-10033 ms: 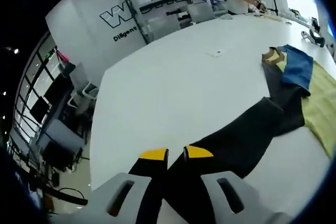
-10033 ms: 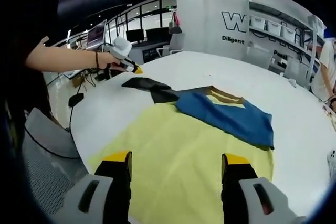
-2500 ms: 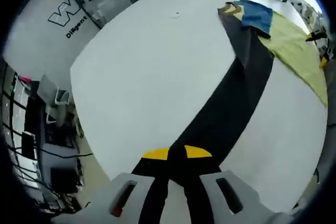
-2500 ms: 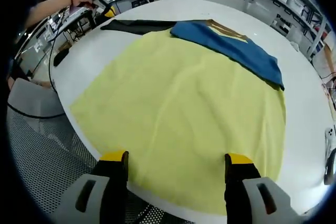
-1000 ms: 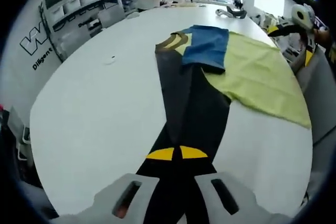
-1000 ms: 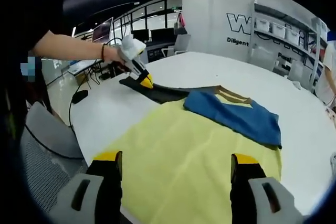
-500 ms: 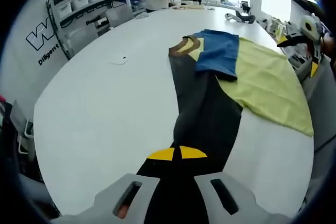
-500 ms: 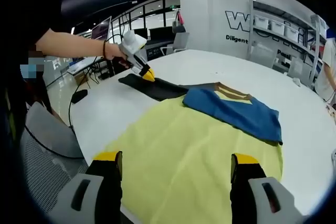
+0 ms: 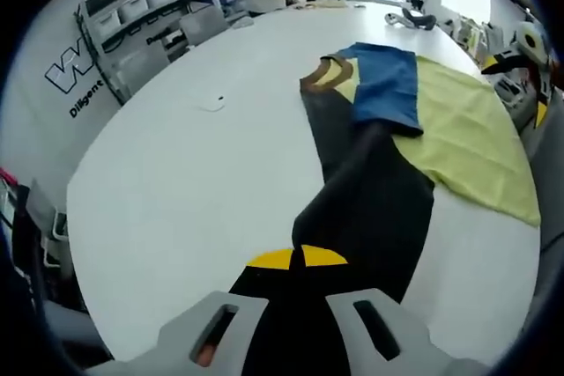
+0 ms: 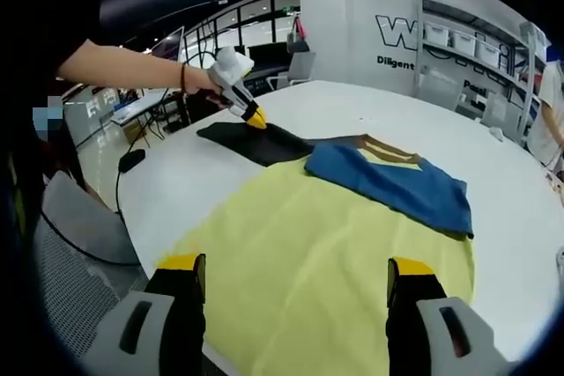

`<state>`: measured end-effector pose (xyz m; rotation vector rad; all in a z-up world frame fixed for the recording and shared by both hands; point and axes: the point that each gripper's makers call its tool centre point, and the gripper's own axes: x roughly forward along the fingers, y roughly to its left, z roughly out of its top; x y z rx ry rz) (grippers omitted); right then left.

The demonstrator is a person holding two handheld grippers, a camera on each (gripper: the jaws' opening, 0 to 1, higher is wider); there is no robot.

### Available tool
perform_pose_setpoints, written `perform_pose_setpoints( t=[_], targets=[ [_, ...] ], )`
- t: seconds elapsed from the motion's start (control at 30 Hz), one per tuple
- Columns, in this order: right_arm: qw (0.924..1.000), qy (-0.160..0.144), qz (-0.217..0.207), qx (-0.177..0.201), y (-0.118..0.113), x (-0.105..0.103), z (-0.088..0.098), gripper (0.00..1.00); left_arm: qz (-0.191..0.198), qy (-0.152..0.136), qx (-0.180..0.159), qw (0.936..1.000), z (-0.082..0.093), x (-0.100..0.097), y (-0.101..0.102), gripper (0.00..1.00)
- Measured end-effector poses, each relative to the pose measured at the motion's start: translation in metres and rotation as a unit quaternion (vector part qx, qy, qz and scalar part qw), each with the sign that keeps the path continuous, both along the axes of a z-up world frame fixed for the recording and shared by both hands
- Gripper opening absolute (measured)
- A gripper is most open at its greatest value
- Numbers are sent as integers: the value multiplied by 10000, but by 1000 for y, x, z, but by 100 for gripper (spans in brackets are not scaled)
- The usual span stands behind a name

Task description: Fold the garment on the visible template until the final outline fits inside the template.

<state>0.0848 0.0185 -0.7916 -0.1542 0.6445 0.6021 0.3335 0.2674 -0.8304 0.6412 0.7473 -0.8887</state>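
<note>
Left gripper view: garment [image 9: 370, 173] lay lengthwise away from camera, collar end farthest.
Left gripper [image 9: 298, 258] was clamped on the dark near end, jaws together. The blue folded part overlapped the yellow template [image 9: 471, 143] on the white table [image 9: 194, 182]. Right gripper [image 10: 295, 272] stood wide apart, holding nothing, over the template's near edge, which its jaws partly hid.
</note>
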Motion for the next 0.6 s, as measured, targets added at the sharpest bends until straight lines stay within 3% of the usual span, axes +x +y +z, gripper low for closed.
perform_pose_setpoints(
  t=[0.17,0.6],
  targets=[
    [10000,-8,-34,6,-1,1,1,83,-1,38,123,9999,-8,10,2,4],
    [10000,-8,-41,0,-2,0,1,82,27,-13,285,9996,-16,8,3,4]
  ],
)
